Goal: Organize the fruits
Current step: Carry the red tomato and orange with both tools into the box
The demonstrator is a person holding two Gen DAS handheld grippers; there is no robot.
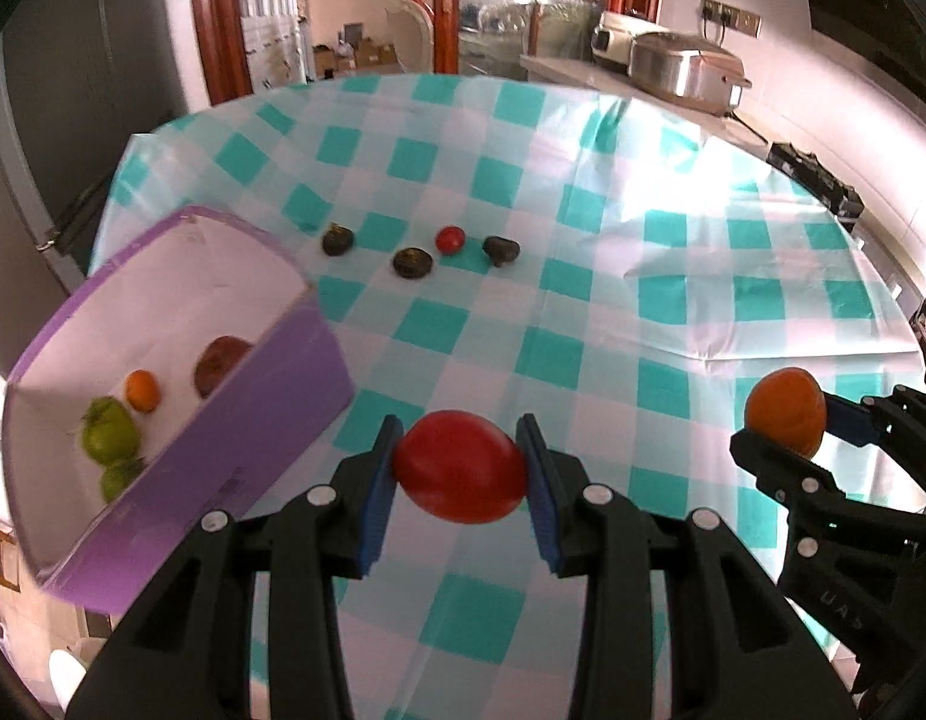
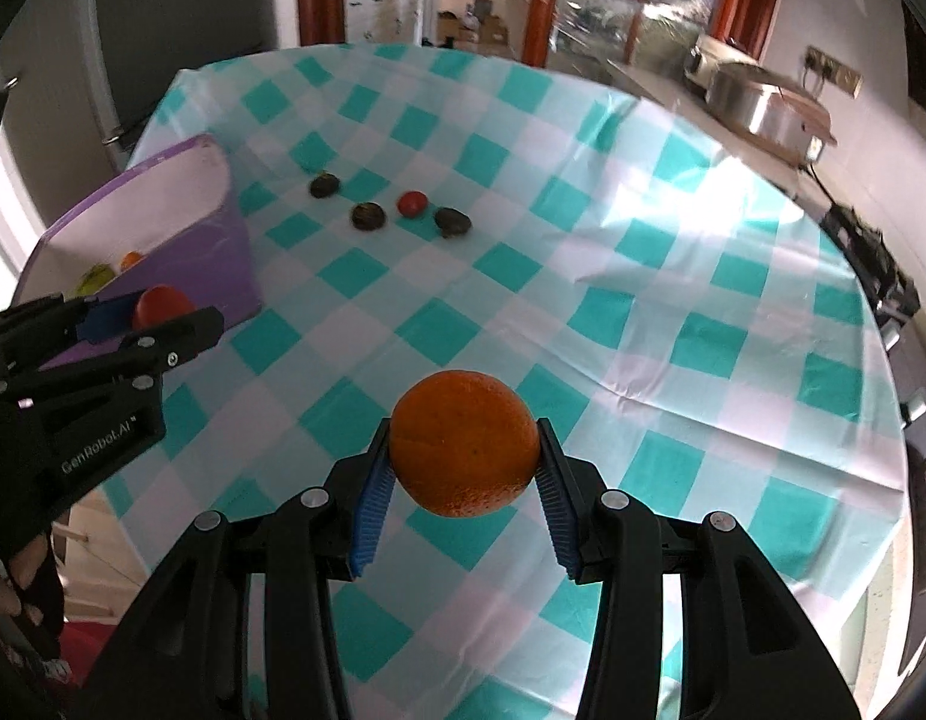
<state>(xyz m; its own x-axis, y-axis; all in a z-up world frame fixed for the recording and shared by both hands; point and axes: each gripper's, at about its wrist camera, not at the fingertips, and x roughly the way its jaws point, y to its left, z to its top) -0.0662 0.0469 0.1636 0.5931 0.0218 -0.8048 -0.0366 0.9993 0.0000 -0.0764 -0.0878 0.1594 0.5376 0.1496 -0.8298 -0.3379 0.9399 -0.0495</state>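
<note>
My left gripper (image 1: 461, 468) is shut on a red tomato (image 1: 460, 467), held above the checked tablecloth just right of a purple box (image 1: 271, 420). The same gripper (image 2: 163, 315) shows at the left of the right wrist view with the tomato (image 2: 160, 305) in it. My right gripper (image 2: 463, 462) is shut on an orange (image 2: 464, 443), also lifted off the table; this orange (image 1: 785, 420) appears at the right edge of the left wrist view. Inside the box lie two green fruits (image 1: 109, 429), a small orange one (image 1: 142, 390) and a dark red one (image 1: 220, 363).
Farther back on the table lie three dark fruits (image 1: 412, 263) and a small red one (image 1: 450, 239) in a loose row. A counter with metal pots (image 1: 685, 69) runs behind the round table (image 1: 673, 276). A person's fingers (image 2: 19, 582) hold the left gripper's handle.
</note>
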